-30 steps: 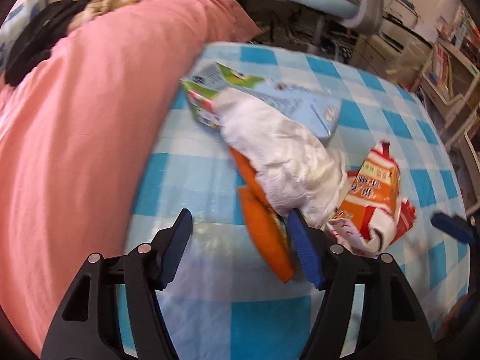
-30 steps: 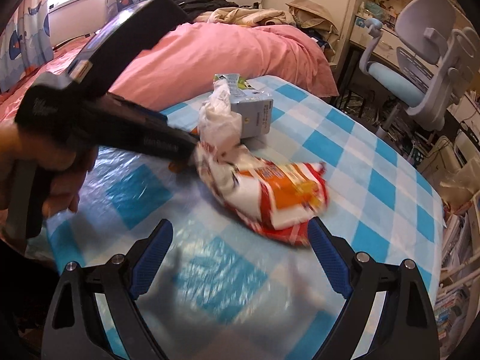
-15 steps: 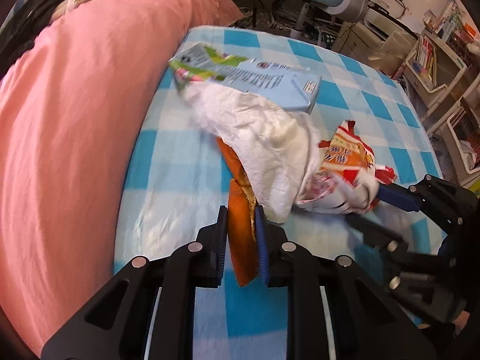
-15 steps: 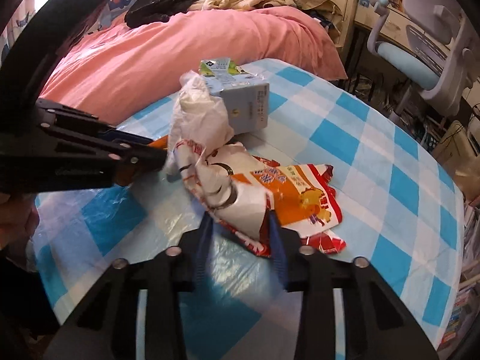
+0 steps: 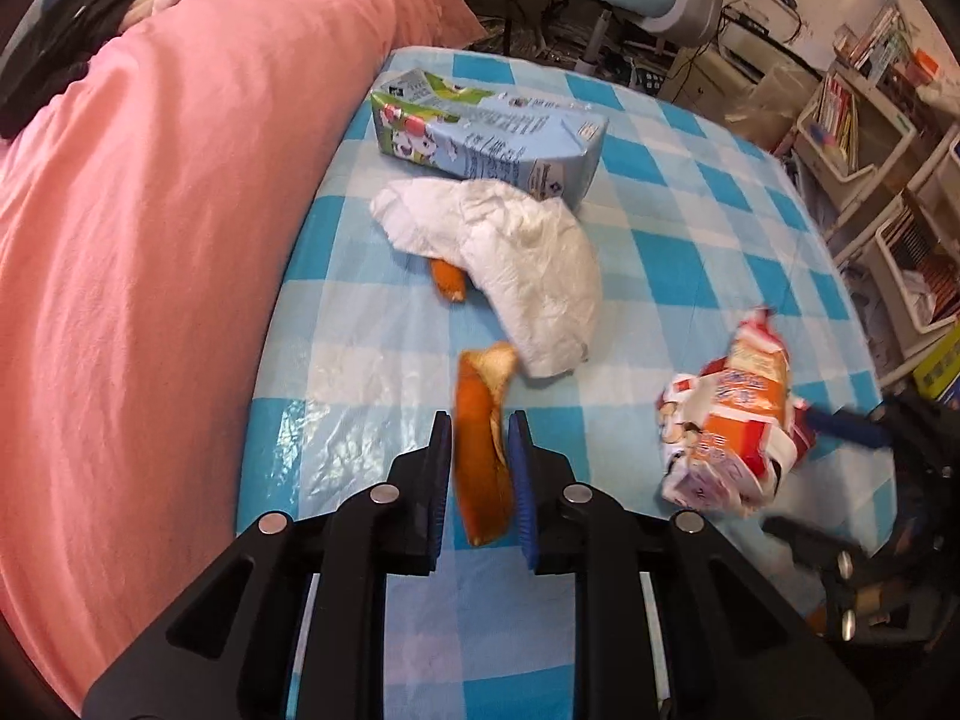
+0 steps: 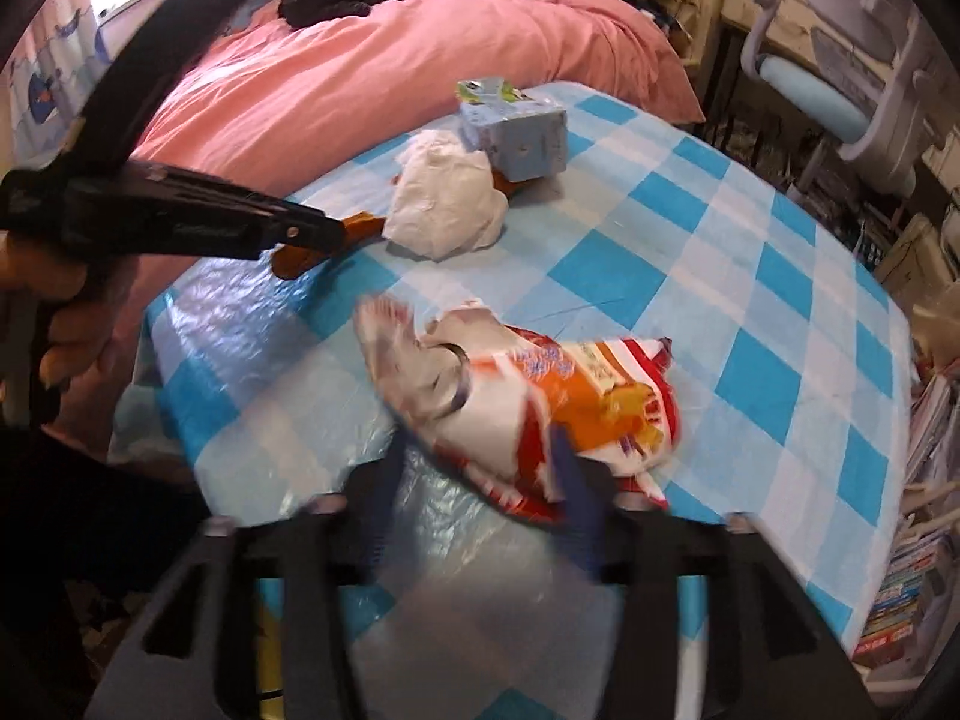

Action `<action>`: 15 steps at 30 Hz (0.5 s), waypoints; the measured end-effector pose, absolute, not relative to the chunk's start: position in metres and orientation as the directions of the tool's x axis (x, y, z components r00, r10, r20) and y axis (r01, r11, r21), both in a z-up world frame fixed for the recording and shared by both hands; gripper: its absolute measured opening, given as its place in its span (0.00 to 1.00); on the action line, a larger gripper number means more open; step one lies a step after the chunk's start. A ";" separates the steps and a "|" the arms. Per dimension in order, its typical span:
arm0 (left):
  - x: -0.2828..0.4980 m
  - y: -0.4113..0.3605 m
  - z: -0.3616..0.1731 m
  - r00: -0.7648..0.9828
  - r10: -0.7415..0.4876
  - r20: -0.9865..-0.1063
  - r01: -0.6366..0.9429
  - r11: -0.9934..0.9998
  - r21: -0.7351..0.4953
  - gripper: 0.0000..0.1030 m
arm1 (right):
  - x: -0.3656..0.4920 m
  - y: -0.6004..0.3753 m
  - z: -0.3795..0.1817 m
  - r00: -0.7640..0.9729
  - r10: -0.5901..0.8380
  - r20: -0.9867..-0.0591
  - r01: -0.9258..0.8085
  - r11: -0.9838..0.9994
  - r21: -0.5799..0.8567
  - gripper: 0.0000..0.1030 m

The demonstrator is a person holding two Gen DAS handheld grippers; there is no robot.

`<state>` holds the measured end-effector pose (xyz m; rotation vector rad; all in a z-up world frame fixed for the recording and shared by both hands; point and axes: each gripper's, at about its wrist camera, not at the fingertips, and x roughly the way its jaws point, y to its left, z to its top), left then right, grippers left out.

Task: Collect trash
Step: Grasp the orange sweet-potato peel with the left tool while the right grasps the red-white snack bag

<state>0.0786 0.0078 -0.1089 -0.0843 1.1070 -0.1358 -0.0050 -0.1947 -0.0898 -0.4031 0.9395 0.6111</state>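
Trash is lying spread over the blue-checked table [image 5: 690,252]: a milk carton [image 5: 498,141] on its side near the far edge, a crumpled white tissue [image 5: 528,264] just in front of it, a small orange peel scrap [image 5: 449,279] poking out from under the tissue, a long orange peel [image 5: 480,450] and a red-and-orange snack wrapper [image 6: 540,402].

From the left wrist view, the left gripper [image 5: 480,426] is pinching the long orange peel between its blue pads, with the peel's upper end sticking out past the fingertips toward the tissue. That view is also showing the wrapper off to the right with one blue finger of the right gripper [image 5: 840,426] beside it, though the grasp itself is blurred there.

Only the right wrist view is showing the right tongs head-on: the right gripper [image 6: 474,468] is straddling the near end of the wrapper, and its jaws have just been opening. The picture is smeared, so I cannot tell whether the pads are pressing on the wrapper. This view is also catching a hand [image 6: 54,330] gripping the left tool's handle, with the peel clamped at its tip.

A pink bedcover [image 5: 150,240] is crowding the table's left edge. The right half of the table is lying bare, and an office chair [image 6: 840,102] and bookshelves [image 5: 870,120] are standing beyond it.
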 end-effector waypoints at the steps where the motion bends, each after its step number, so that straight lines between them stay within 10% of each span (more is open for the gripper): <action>1: 0.078 0.008 -0.109 0.440 -0.152 -0.885 0.069 0.988 -0.135 0.19 | -0.006 -0.193 -0.090 0.453 0.301 -0.839 -0.648 0.758 -0.078 0.69; 15: 0.085 -0.003 -0.108 0.454 -0.075 -0.888 0.139 0.990 -0.013 0.28 | 0.000 -0.173 -0.111 0.469 0.235 -0.852 -0.690 0.700 -0.186 0.75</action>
